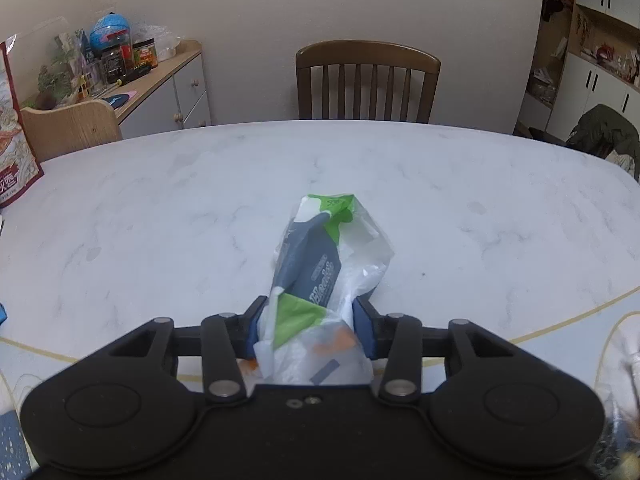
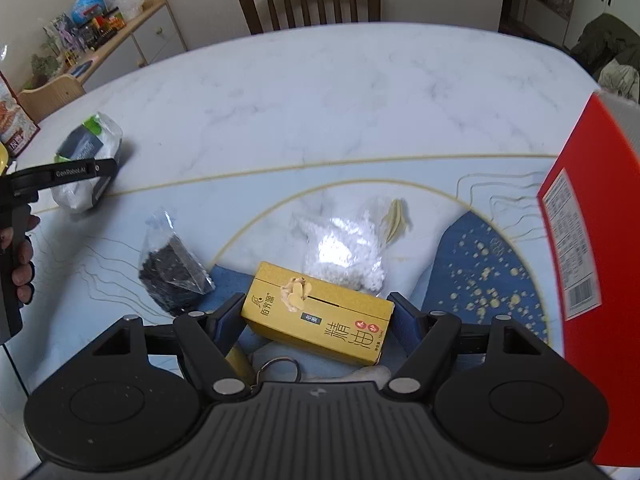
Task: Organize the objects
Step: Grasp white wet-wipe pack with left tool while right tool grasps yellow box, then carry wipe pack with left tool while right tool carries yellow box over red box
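Both of my tongs are in use, 1 in each hand. Closest to me, my left gripper (image 1: 306, 320) has its 2 blue pads pressed into the near end of a clear plastic packet printed green and grey (image 1: 320, 264); the film bulges between them, so I judge it gripped. The rest of the packet lies forward on the white marble-look table (image 1: 160, 208), pointing away from me.

My right gripper (image 2: 318, 316) sits around a yellow carton with dark lettering (image 2: 316, 312). Its left pad touches the carton's corner. The right pad is just beside the other end, and I cannot tell whether it presses, so the hold is uncertain.

Just beyond the carton, on a blue and white patterned mat (image 2: 480, 280), lie a small clear bag of dark bits (image 2: 172, 272) to the left and a clear bag of white granules (image 2: 348, 248) to the right. A metal key ring (image 2: 280, 368) lies close below the carton. At the right edge stands a large red box (image 2: 592, 240).

Farther off, a red printed bag (image 1: 12, 140) stands at the table's left edge. Past the table are a wooden chair (image 1: 366, 80) and a sideboard crowded with jars (image 1: 160, 76).

As I judge it, sorting is at an early stage: several things lie scattered, and no tidy group shows.
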The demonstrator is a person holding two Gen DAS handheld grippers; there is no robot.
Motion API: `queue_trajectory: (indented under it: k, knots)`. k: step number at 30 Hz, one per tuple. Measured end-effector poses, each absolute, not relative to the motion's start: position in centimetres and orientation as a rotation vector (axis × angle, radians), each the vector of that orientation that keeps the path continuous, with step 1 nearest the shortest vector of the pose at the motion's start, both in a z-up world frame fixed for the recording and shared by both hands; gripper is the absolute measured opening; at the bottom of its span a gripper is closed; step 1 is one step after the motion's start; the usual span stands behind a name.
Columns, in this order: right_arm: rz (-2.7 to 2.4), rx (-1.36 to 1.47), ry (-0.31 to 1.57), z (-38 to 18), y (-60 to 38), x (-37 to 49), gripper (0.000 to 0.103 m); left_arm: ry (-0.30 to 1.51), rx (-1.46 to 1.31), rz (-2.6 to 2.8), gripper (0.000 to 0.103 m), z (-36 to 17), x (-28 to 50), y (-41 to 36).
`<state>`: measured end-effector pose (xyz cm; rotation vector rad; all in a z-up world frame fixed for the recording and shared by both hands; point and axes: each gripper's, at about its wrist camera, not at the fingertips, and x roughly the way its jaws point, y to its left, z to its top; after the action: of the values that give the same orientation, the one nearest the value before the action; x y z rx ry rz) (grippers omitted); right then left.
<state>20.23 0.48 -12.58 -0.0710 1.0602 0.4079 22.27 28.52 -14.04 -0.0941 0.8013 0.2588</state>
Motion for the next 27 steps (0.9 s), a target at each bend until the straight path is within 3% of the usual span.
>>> queue_trajectory:
  k: [27]
  knots:
    - [0.450, -0.023, 0.915, 0.4, -7.7, 15.3, 0.075, 0.776, -0.107, 0.003, 0.044, -0.1, 14.3, 16.6]
